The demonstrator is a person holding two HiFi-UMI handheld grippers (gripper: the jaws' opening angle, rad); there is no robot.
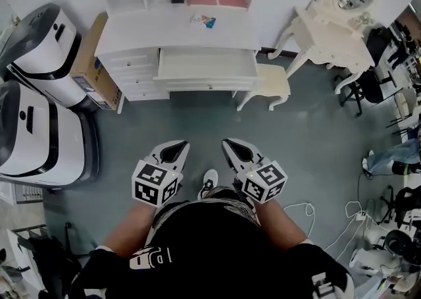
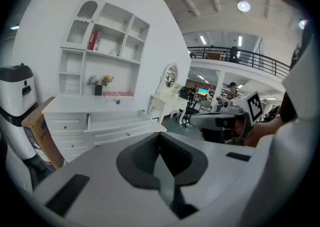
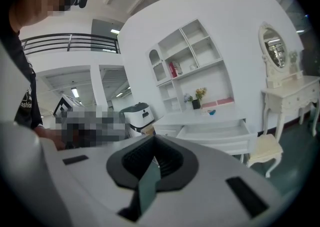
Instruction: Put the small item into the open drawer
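The left gripper [image 1: 173, 151] and right gripper [image 1: 237, 151], both closed and empty, stood well short of the worktop [image 1: 145, 27]; reaching the item [image 1: 204, 21] likely came next.

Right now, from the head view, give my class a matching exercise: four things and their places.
Things: 1 small blue-and-white item; 2 wide white drawer; 3 cream cushioned stool; 4 brown cardboard box.
Places: A beside the white desk, picture's left; B on the desktop; C pulled open at the front; D floor, picture's right of the drawer.
Pairs: 1-B, 2-C, 3-D, 4-A.
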